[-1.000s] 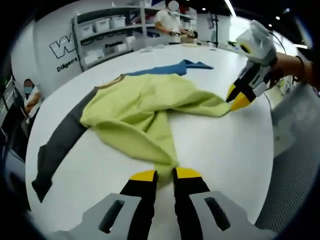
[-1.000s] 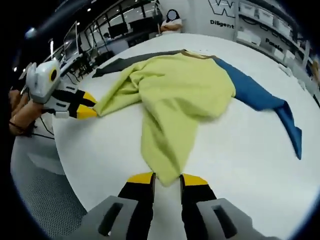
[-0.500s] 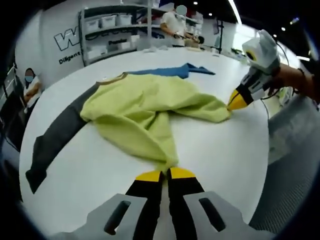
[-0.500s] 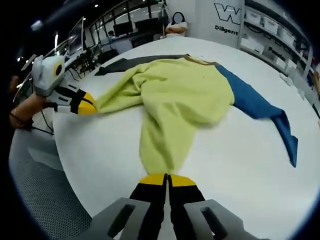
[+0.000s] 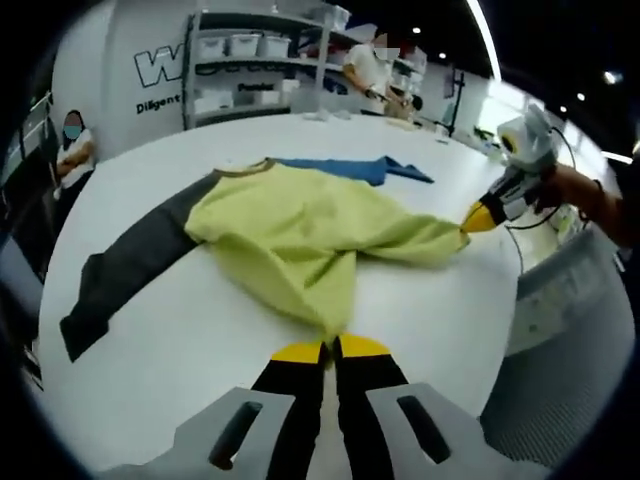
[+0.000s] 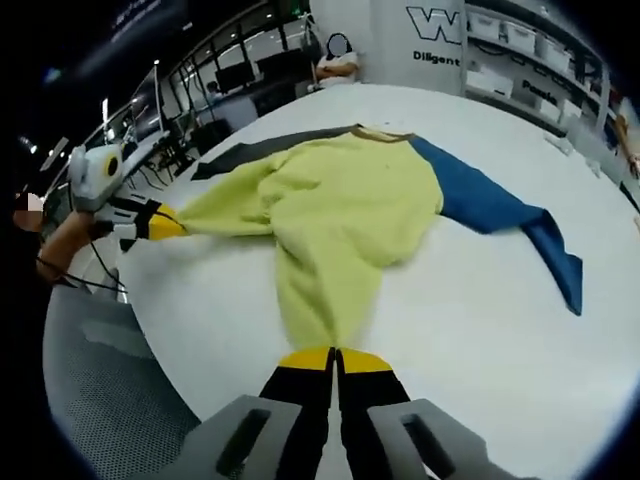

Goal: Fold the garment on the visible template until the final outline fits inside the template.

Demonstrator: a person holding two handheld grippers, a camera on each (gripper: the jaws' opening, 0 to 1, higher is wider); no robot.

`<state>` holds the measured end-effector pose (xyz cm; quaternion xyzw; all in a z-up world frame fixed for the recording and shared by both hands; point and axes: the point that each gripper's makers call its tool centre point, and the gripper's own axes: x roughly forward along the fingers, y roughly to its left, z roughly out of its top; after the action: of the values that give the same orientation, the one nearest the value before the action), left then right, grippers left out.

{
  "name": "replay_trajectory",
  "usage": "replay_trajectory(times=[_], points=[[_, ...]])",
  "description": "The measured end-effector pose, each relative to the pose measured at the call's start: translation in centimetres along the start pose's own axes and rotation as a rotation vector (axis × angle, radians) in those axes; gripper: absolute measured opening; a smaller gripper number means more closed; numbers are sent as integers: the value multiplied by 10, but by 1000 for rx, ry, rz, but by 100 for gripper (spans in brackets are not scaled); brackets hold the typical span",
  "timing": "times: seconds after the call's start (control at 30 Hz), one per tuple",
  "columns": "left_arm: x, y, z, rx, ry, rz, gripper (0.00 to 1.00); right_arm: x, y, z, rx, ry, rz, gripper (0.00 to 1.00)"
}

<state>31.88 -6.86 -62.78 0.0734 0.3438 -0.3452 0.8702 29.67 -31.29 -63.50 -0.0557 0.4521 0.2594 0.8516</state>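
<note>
Both grippers pinch hem corners near the tabletop's [image 5: 150, 360] front edge: left gripper [image 5: 331, 349] and right gripper [image 6: 333, 358] clamp the garment [image 5: 300, 225], probably to stretch it flat for folding.

- my left gripper [image 5: 332, 347] has hard plastic jaws, matt black with smooth yellow tips, on a pale grey plastic body.
- my right gripper [image 6: 333, 354] looks the same plastic.
- the garment [image 5: 300, 225] i pinch is soft matt cloth, fleecy yellow-green with a grey sleeve and a blue sleeve.
- the table [image 6: 480, 300] is smooth white, faintly sheened.
</note>
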Motion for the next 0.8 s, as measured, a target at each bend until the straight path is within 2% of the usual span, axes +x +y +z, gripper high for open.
replay_trajectory(times=[0.2, 0.4, 0.5, 0.6, 0.8], points=[[-13, 1, -1, -22, 7, -5, 3, -15, -3, 1, 4, 11, -1, 0], [-25, 6, -12, -53, 56, 7, 3, -25, -8, -1, 9, 23, -17, 0], [-31, 14, -20, -78, 90, 27, 3, -29, -14, -5, 17, 37, -36, 0], [-35, 21, -25, -91, 97, 38, 3, -32, -17, -7, 33, 39, -42, 0], [-38, 37, -43, -160, 147, 60, 3, -26, -27, -18, 67, 62, -50, 0]])
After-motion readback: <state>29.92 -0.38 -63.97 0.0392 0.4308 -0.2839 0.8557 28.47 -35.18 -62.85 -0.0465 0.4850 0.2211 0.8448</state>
